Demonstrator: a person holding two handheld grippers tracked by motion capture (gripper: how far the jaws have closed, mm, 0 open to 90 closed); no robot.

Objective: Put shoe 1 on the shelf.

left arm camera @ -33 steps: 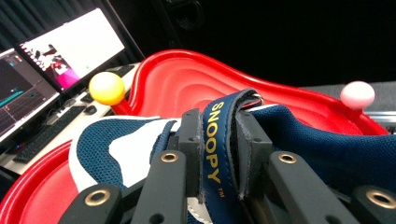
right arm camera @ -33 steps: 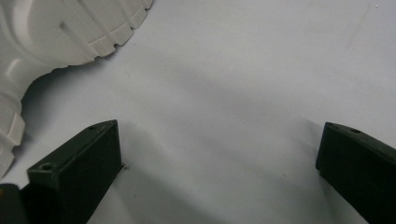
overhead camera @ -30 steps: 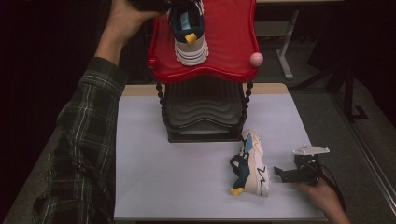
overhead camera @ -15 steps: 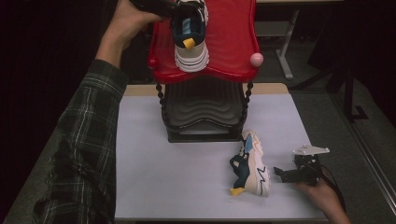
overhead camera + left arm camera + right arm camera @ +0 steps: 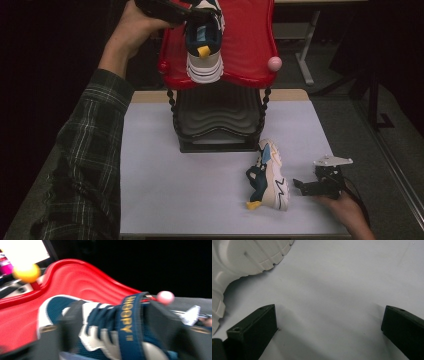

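Observation:
A navy, white and yellow sneaker point(image 5: 204, 55) stands on the red top shelf point(image 5: 250, 45) of a rack, toe toward me. My left gripper point(image 5: 204, 14) reaches over its collar. In the left gripper view the sneaker point(image 5: 102, 320) lies between the two jaws; the jaws have just been closing after opening wide, and I see no firm pinch. The matching sneaker point(image 5: 270, 175) lies on its side on the white table point(image 5: 200, 195). Just right of it my right gripper point(image 5: 299, 186) rests open, with its pale sole point(image 5: 237, 257) ahead of the empty jaws point(image 5: 329, 327).
Under the red shelf sits a black wavy shelf point(image 5: 217, 120) between beaded posts. A pink ball point(image 5: 274, 63) caps the shelf's right corner, and a yellow ball point(image 5: 26, 272) shows at a far corner. A person's plaid sleeve point(image 5: 85, 165) runs along the table's left side.

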